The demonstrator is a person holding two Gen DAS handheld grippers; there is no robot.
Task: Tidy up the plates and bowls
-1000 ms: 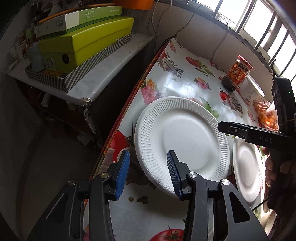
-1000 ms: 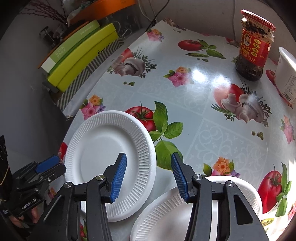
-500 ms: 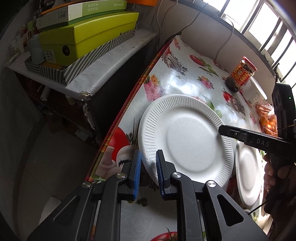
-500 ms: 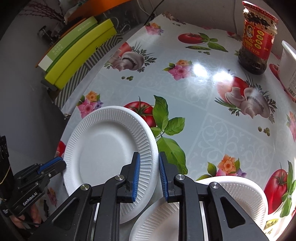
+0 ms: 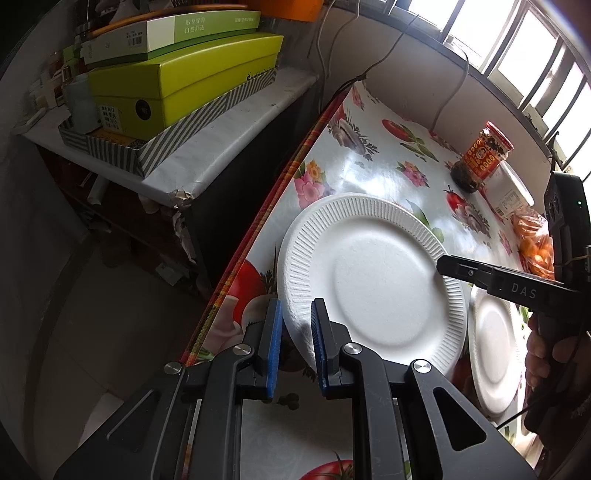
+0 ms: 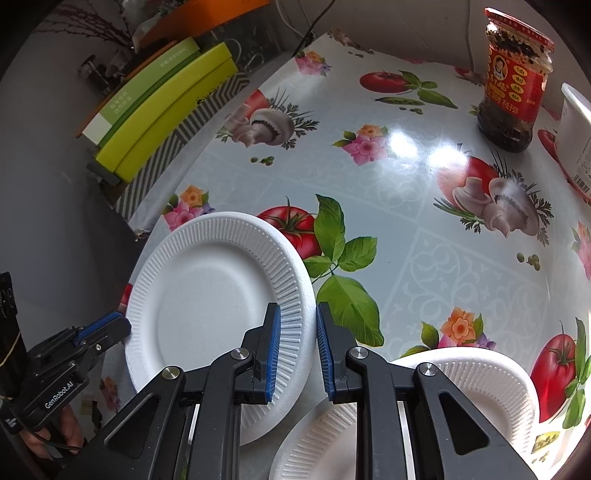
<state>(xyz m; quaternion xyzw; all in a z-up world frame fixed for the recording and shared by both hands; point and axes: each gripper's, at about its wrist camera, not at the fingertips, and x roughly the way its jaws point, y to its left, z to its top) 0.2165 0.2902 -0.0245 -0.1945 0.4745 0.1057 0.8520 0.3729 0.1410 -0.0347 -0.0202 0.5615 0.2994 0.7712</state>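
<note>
Foam plate (image 5: 373,273) lies on worktop (image 6: 406,184) near left edge, second plate (image 6: 480,384) just beside. Left gripper (image 5: 296,347) clenched on near rim, right gripper (image 6: 297,350) clenched on opposite rim. Likely very light, soft, dents easily; hold ribbed rim gently.

a table covered in a glossy oilcloth printed with tomatoes, mushrooms and flowers (image 6: 406,184) stands against a pale plastered wall (image 5: 399,74). above the wall runs a barred window (image 5: 524,70) letting in bright daylight, which glares off the cloth. thin cables (image 5: 391,44) hang down the wall. beside the table sits a lower white-topped dark cabinet with a torn edge (image 5: 229,136), carrying a grey striped cardboard tray (image 5: 184,129) with a lime-green box (image 5: 184,81) and a white-and-green box (image 5: 173,35) stacked in it. the grey floor (image 5: 92,332) lies in shadow.
</note>
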